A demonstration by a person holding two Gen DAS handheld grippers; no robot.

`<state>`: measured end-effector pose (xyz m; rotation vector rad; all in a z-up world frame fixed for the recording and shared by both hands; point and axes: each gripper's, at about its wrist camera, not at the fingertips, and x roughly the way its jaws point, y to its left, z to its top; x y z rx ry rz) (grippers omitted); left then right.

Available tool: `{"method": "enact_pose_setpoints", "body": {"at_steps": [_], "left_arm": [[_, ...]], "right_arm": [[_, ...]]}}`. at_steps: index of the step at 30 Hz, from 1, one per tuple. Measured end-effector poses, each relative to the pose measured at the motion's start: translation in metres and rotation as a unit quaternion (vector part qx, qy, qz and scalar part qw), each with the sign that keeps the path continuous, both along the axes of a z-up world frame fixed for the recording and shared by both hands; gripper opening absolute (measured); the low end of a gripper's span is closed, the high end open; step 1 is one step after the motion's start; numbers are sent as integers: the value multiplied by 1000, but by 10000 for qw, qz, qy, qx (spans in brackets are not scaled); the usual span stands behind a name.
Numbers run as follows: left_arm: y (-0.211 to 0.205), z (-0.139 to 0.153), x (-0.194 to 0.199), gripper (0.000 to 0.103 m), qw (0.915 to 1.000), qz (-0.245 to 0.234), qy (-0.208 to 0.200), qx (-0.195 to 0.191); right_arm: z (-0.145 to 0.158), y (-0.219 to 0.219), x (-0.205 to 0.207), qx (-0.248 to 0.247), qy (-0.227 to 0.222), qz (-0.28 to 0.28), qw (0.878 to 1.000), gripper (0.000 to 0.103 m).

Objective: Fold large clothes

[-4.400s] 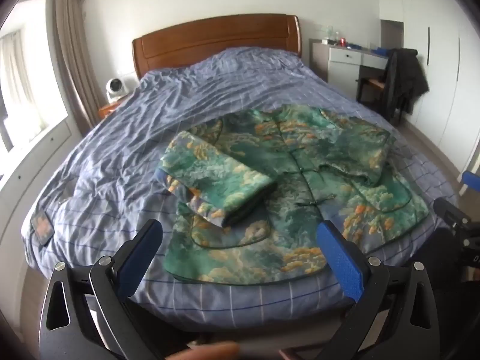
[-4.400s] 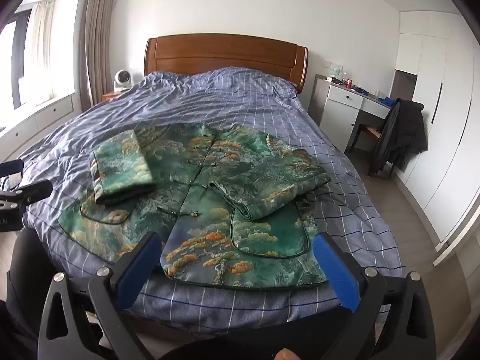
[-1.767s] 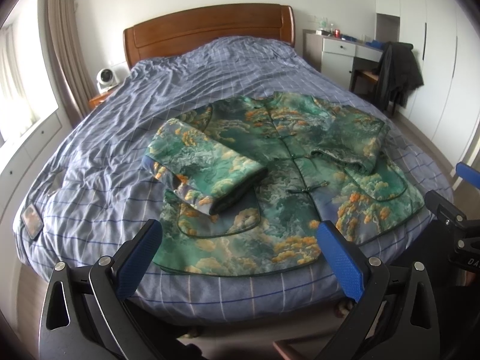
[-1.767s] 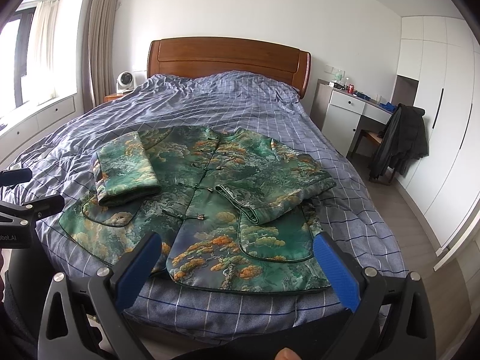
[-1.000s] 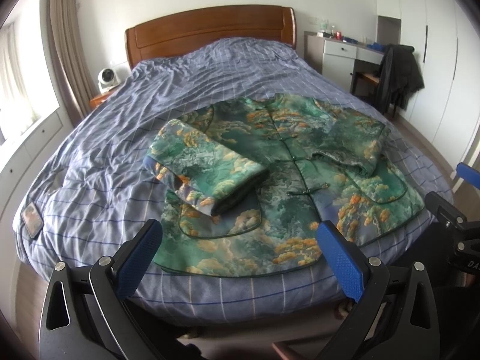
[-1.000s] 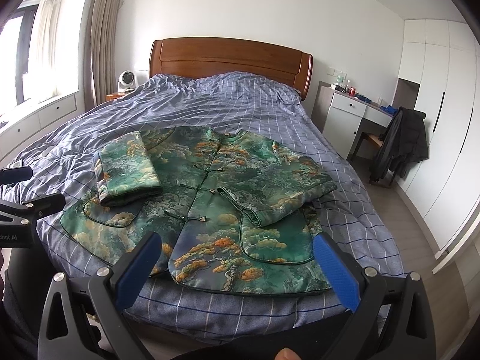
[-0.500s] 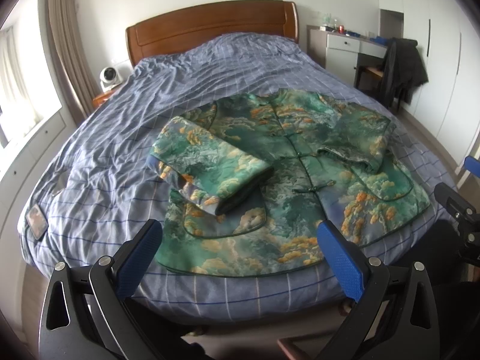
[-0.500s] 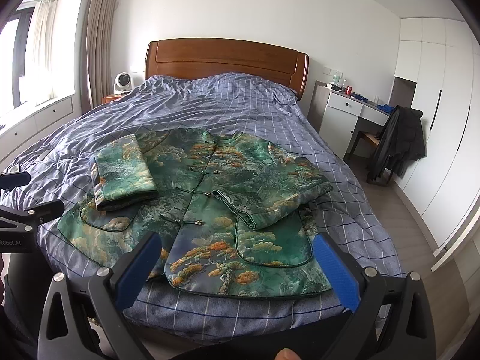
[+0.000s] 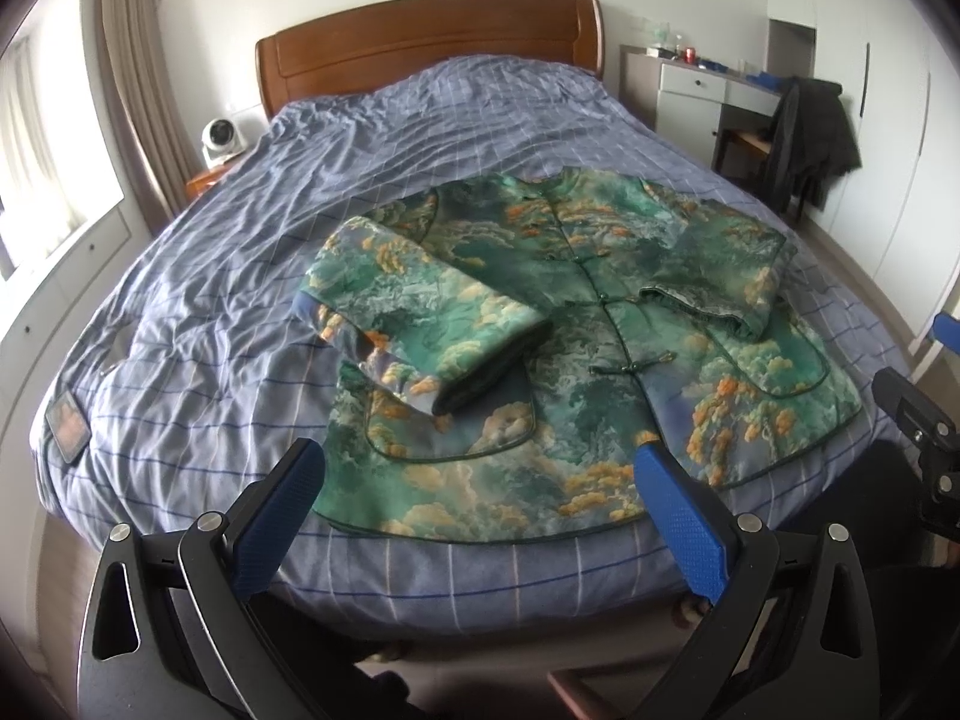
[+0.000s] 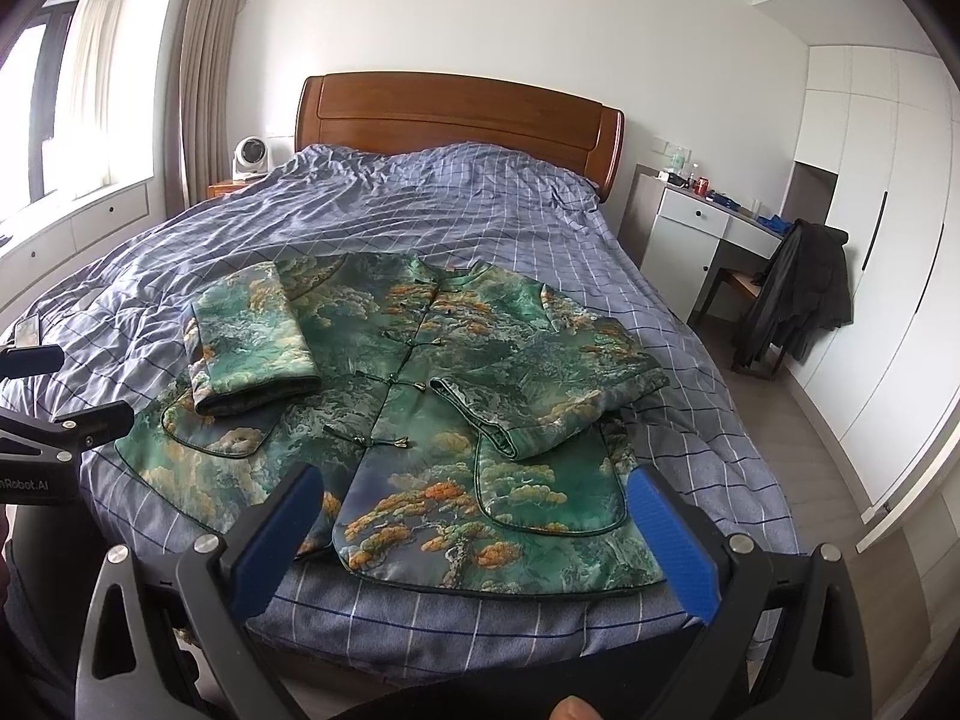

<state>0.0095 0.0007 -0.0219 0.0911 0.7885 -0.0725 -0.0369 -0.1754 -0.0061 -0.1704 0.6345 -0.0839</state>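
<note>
Green jacket (image 9: 570, 324) flat on checked bedspread (image 9: 240, 276) (wooden headboard (image 10: 456, 114) behind), both hand-held grippers (image 9: 480, 510) (image 10: 474, 534) agape.

Open air over bed foot
You had bare quilt (image 9: 198, 312) left of the jacket (image 9: 540, 360); chair (image 10: 774, 312) crowded the bed's right side.

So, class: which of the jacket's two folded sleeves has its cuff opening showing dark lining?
The sleeve on the window side; the other sleeve shows a pale cuff edge.

Soft daylight from the window (image 10: 72, 120), sharp centre, dark fisheye-warped corners.
</note>
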Motion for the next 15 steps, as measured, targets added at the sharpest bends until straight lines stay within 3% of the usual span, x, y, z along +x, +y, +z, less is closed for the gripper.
{"method": "enact_pose_setpoints", "body": {"at_steps": [15], "left_arm": [[-4, -2, -2, 103, 10000, -40, 17, 21]], "right_arm": [[-8, 4, 1, -17, 105, 45, 9999, 103]]}}
